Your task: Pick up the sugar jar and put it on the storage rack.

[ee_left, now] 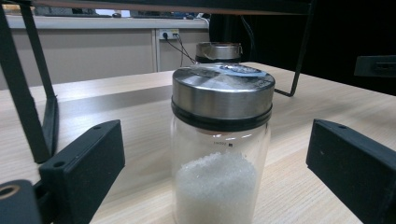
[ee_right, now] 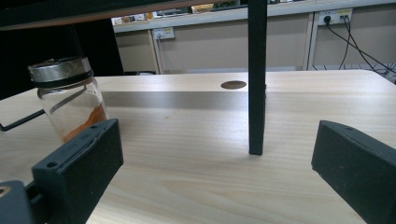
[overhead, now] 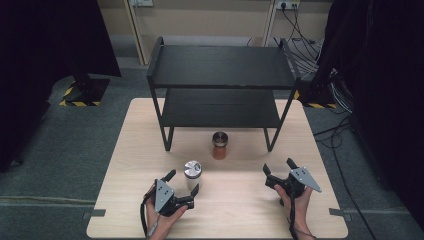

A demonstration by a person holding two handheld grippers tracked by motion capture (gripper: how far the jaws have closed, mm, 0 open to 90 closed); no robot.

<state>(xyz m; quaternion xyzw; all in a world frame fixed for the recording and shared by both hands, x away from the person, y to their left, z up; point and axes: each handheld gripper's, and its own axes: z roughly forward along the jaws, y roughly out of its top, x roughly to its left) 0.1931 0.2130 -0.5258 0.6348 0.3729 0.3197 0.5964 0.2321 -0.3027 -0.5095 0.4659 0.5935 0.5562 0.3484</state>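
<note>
A glass jar of white grains (overhead: 192, 173) with a steel lid stands on the table near its front. In the left gripper view this white jar (ee_left: 219, 154) sits upright between the wide-apart jaws, touching neither. My left gripper (overhead: 182, 183) is open around it. A second jar with orange powder (overhead: 219, 145) stands in front of the black shelf; the orange jar (ee_right: 70, 100) shows at the left of the right gripper view. My right gripper (overhead: 279, 167) is open and holds nothing, right of that jar.
A black two-tier metal shelf (overhead: 220, 70) stands on the far half of the wooden table (overhead: 125, 200). One front leg of the shelf (ee_right: 257, 79) rises straight ahead of my right gripper. Cables lie on the floor at the far right.
</note>
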